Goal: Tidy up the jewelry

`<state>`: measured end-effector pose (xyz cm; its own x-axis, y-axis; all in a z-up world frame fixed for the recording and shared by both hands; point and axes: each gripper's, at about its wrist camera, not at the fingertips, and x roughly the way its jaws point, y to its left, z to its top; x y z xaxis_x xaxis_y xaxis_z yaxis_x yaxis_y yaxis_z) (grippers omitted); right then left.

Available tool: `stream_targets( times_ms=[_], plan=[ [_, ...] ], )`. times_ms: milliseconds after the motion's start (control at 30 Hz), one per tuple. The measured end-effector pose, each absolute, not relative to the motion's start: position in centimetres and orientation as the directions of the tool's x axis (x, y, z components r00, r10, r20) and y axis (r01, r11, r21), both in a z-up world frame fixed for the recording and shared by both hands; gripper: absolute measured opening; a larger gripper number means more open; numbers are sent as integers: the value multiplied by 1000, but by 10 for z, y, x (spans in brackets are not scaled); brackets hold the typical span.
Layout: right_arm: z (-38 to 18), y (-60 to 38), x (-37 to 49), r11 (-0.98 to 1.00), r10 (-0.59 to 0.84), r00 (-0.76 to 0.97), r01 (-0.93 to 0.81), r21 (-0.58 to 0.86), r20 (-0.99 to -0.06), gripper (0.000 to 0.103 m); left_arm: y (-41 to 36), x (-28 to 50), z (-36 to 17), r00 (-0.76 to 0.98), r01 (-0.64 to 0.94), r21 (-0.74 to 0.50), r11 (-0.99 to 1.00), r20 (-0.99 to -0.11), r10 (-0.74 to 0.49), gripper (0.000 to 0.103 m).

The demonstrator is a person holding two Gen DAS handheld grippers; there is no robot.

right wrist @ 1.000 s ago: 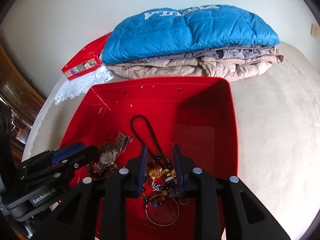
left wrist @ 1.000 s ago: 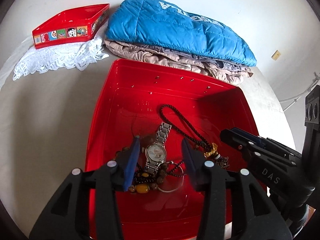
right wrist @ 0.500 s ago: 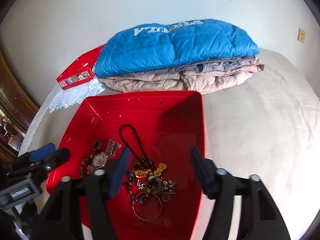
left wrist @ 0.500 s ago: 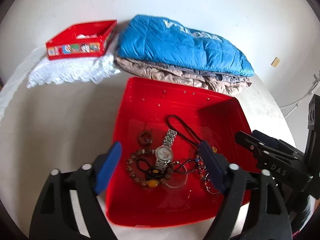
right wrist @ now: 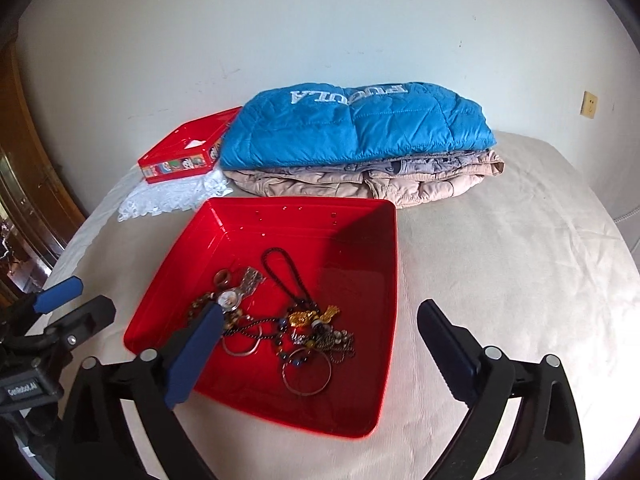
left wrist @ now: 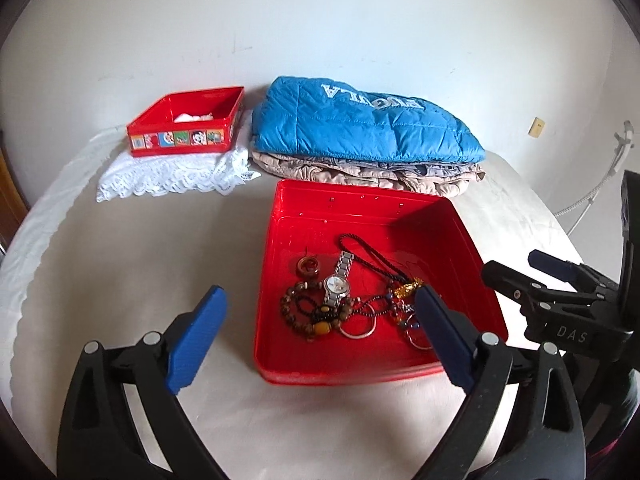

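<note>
A red tray (left wrist: 360,200) (right wrist: 384,280) lies on the bed and holds a tangle of jewelry: a silver watch (left wrist: 338,282) (right wrist: 236,296), a brown bead bracelet (left wrist: 296,316), a black cord necklace (left wrist: 372,256) (right wrist: 284,276), a gold charm (left wrist: 404,290) (right wrist: 304,318), silver bangles (left wrist: 358,326) (right wrist: 306,374). My left gripper (left wrist: 320,314) is open and empty, raised in front of the tray. My right gripper (right wrist: 320,328) is open and empty, also raised; it shows in the left wrist view (left wrist: 520,276).
A small red cartoon tin (left wrist: 186,128) (right wrist: 184,156) sits on a white lace cloth (left wrist: 172,172) at the back left. A blue puffer jacket (left wrist: 360,124) (right wrist: 352,124) lies on folded beige clothes (right wrist: 360,180) behind the tray. A white wall stands behind.
Both grippers have opened wide and pulled back and up from the jewelry. The jewelry stays in the tray.
</note>
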<state>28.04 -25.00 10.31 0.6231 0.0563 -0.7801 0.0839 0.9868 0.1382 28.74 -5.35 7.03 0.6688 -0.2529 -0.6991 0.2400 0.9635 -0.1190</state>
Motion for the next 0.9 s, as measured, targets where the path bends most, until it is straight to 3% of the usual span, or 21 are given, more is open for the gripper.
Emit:
stream_targets(
  times_ms=[467, 900],
  plan=[
    [107, -247, 251, 987, 42, 606, 99, 127, -794, 99, -47, 253, 80, 711, 220, -77, 972, -670, -214, 97],
    [91, -240, 247, 985, 74, 544, 93, 148, -836, 99, -45, 263, 63, 672, 189, -37, 981, -723, -157, 97]
  ],
)
